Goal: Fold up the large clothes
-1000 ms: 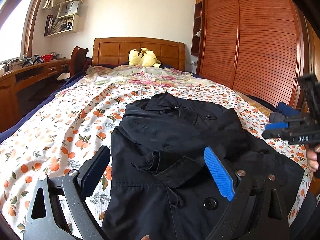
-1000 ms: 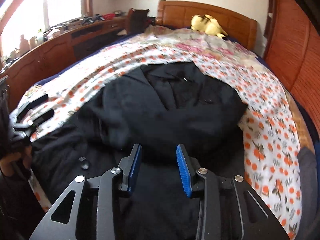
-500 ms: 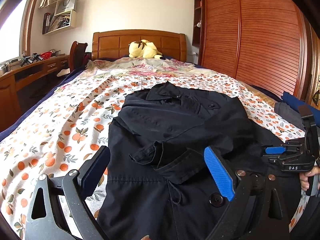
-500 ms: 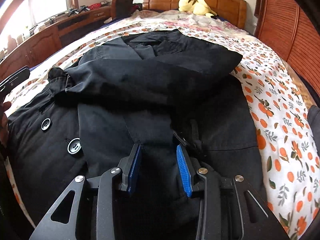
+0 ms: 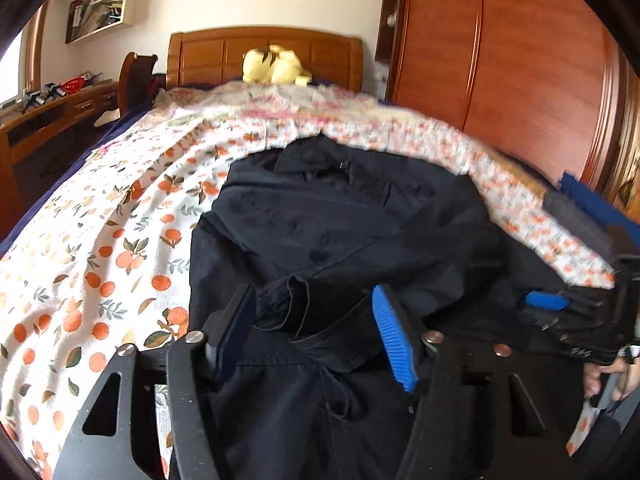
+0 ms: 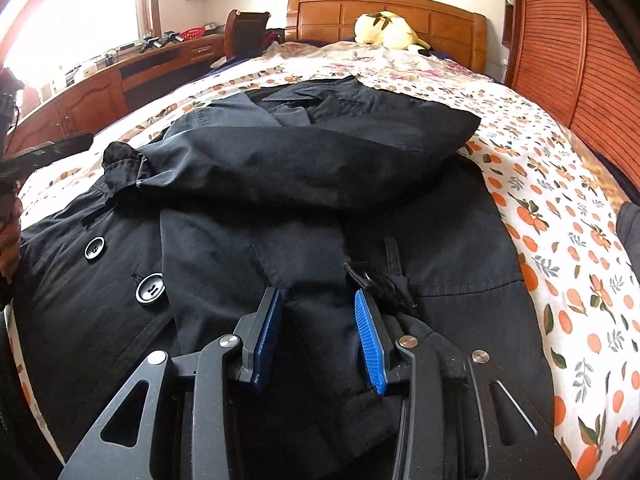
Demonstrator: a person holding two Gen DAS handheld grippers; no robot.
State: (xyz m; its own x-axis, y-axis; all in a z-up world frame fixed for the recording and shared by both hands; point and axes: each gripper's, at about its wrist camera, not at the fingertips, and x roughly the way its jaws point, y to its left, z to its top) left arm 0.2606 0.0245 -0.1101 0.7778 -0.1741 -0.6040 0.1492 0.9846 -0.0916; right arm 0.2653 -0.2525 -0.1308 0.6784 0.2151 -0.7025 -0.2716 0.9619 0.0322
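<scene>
Black woven cloth, matte and creased: the coat lies on the bed directly ahead of and beneath both grippers, collar at the far end, one sleeve folded crosswise over the chest. Left gripper: its jaws have just been closing from a wide spread and now bracket the bunched sleeve cuff, which sits between the blue ribbed pads; whether the pads press it yet cannot be told. Right gripper: compared with a second ago it sits lower, close over the coat's lower front, jaws part-spread and unchanged in width, cloth lying between them, no pinch evident. Both changes suggest a grasp being prepared for the next fold. Two round, glossy buttons lie left of the right gripper. The bedsheet is thin cotton printed with oranges; a yellow plush toy rests by the wooden headboard.
</scene>
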